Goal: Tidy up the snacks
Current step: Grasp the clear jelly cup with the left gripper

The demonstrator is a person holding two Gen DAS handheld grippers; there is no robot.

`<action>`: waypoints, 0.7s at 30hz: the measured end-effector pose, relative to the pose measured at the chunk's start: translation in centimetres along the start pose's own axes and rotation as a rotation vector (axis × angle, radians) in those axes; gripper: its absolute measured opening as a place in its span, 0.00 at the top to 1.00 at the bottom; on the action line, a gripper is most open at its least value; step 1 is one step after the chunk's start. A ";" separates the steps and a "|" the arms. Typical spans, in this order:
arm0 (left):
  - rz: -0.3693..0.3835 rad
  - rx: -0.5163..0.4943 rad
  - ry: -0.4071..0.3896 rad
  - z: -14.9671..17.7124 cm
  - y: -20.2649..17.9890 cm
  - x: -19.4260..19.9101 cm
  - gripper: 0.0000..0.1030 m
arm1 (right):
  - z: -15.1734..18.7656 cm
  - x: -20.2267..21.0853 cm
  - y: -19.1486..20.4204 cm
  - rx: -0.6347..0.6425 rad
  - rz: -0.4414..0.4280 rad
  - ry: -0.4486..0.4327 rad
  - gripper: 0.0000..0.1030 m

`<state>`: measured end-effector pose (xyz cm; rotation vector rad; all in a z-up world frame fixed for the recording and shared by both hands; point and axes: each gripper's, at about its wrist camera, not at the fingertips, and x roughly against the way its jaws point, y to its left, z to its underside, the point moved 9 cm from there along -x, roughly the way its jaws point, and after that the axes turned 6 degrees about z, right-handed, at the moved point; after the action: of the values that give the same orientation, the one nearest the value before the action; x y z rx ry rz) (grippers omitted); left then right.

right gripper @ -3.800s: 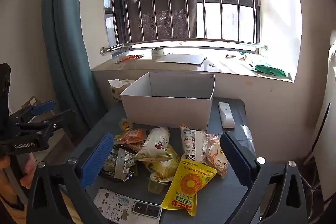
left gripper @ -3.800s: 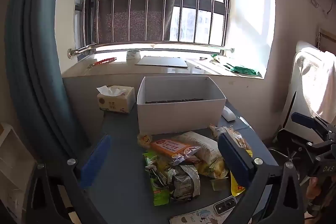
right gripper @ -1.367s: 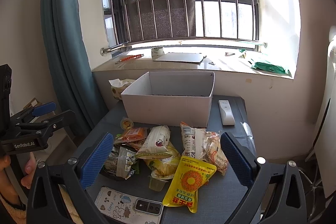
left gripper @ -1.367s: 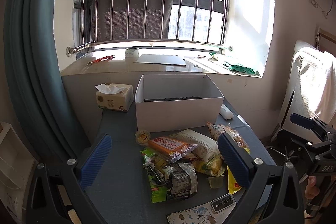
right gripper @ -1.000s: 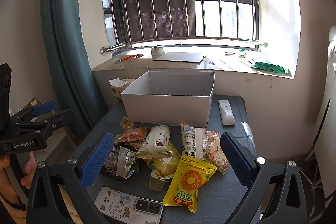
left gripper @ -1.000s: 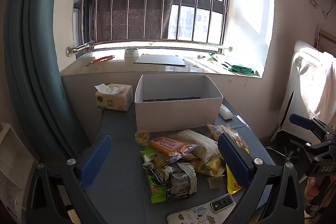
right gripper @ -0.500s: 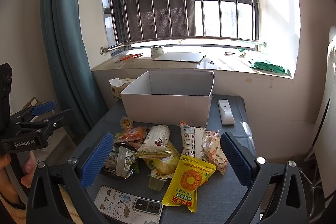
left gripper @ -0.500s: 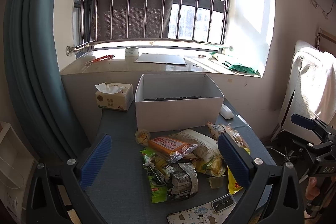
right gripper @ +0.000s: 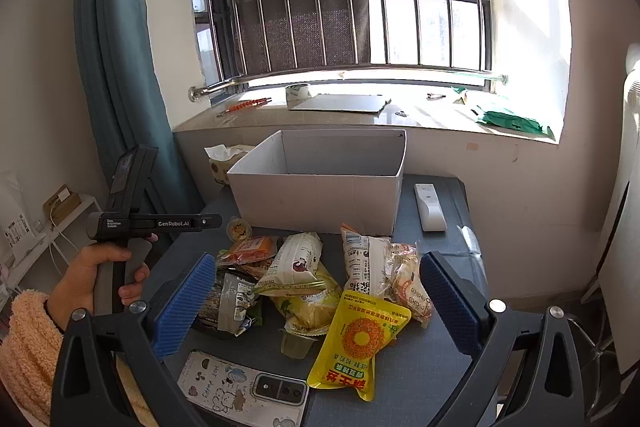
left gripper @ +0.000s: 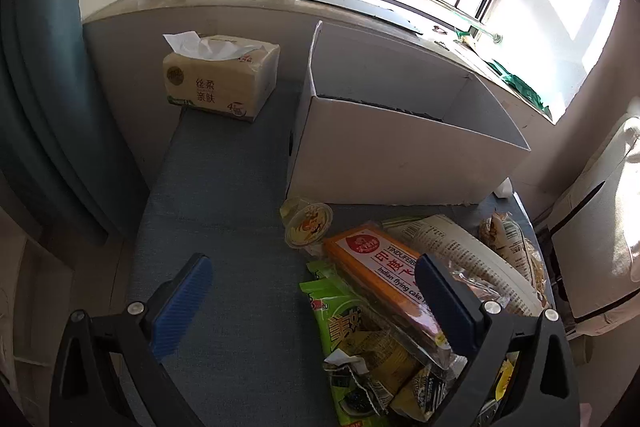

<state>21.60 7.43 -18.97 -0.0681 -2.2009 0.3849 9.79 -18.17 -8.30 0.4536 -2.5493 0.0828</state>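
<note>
A pile of snack packets lies on the grey table in front of an empty white cardboard box [left gripper: 404,163] [right gripper: 320,195]. In the left wrist view my left gripper [left gripper: 316,303] is open, low over the pile's left edge, its right finger over the orange flying-cake packet [left gripper: 384,267]; a green seaweed packet [left gripper: 344,339] and a small jelly cup [left gripper: 308,223] lie between the fingers. In the right wrist view my right gripper [right gripper: 316,303] is open above the pile, framing a yellow sunflower-seed bag [right gripper: 360,339] and a white bun packet [right gripper: 296,259].
A tissue box [left gripper: 220,83] stands left of the box. A white remote [right gripper: 429,207] lies right of it. A phone [right gripper: 244,387] lies at the table's front edge. The windowsill holds a tape roll [right gripper: 298,93]. A teal curtain [right gripper: 116,67] hangs at the left.
My left gripper has moved forward and down, close over the left side of the snack pile. The right gripper has hardly moved. The snacks lie as before.
</note>
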 end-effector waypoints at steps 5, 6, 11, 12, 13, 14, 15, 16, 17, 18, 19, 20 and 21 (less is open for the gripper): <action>-0.007 -0.001 0.114 -1.1 0.7 -5.4 0.03 | 0.4 -0.7 -0.7 -0.017 0.015 0.022 0.00; -0.002 0.004 0.130 -1.3 0.8 -6.2 0.04 | 0.6 -0.9 -0.8 -0.021 0.016 0.027 0.00; -0.046 -0.005 0.210 -1.1 1.6 -9.3 0.28 | 1.0 -1.3 -1.1 -0.029 0.026 0.043 0.00; -0.049 -0.010 0.207 -1.0 1.7 -9.5 0.36 | 1.1 -1.4 -1.2 -0.031 0.026 0.043 0.00; -0.051 -0.032 0.192 -1.1 1.4 -9.5 0.52 | 1.1 -1.4 -1.2 -0.033 0.025 0.044 0.00; -0.055 -0.042 0.185 -1.1 1.3 -9.5 0.51 | 1.1 -1.5 -1.2 -0.035 0.026 0.046 0.00; -0.058 -0.043 0.170 -1.2 1.3 -9.4 0.51 | 1.2 -1.7 -1.3 -0.037 0.026 0.051 0.00; -0.056 -0.044 0.157 -1.2 1.3 -9.2 0.51 | 1.3 -1.8 -1.3 -0.038 0.026 0.056 0.00; -0.047 -0.042 0.143 -1.2 1.3 -9.0 0.51 | 1.4 -1.9 -1.3 -0.038 0.027 0.061 0.00; -0.032 -0.037 0.126 -1.2 1.3 -8.7 0.52 | 1.4 -2.0 -1.3 -0.036 0.027 0.063 0.00; -0.018 -0.031 0.109 -1.2 1.2 -8.2 0.52 | 1.5 -2.0 -1.3 -0.034 0.026 0.063 0.00; -0.007 -0.028 0.086 -1.2 1.2 -7.5 0.52 | 1.5 -1.9 -1.3 -0.032 0.028 0.063 0.00; 0.005 -0.030 0.059 -1.3 1.0 -6.6 0.52 | 1.5 -2.0 -1.4 -0.032 0.032 0.062 0.00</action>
<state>26.55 7.46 -23.58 -0.1005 -2.1484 0.3489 11.05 -19.15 -10.69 0.3921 -2.4934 0.0664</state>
